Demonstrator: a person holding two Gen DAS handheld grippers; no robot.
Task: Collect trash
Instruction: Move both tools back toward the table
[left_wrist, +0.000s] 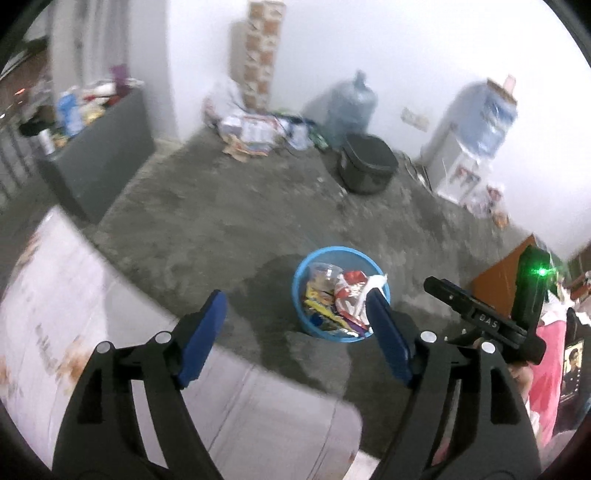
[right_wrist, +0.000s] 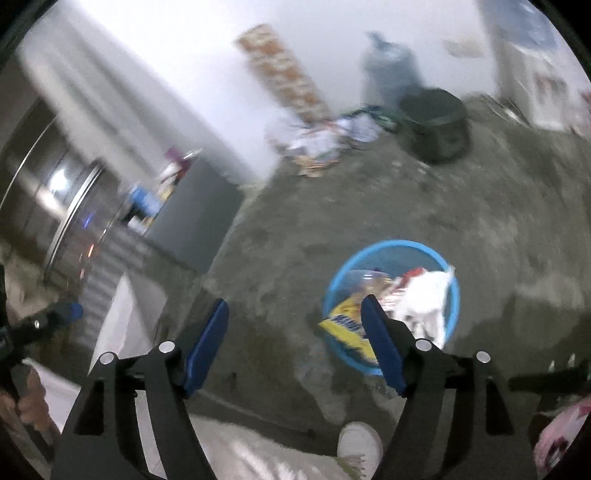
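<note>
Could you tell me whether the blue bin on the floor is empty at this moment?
No, the blue bin already holds wrappers and crumpled white paper, seen plainly in the left wrist view.

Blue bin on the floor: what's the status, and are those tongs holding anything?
Left tongs open, empty. Right tongs open, empty. Blue bin upright on the floor, holding wrappers and white paper. Nothing between tongs and bin.

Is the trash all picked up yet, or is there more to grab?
Some is done: the blue bin already holds wrappers and a white tissue. Nothing is in hand; the left hand-held gripper and right hand-held gripper are both open and empty. Still left: a pile of litter by the far wall.
</note>
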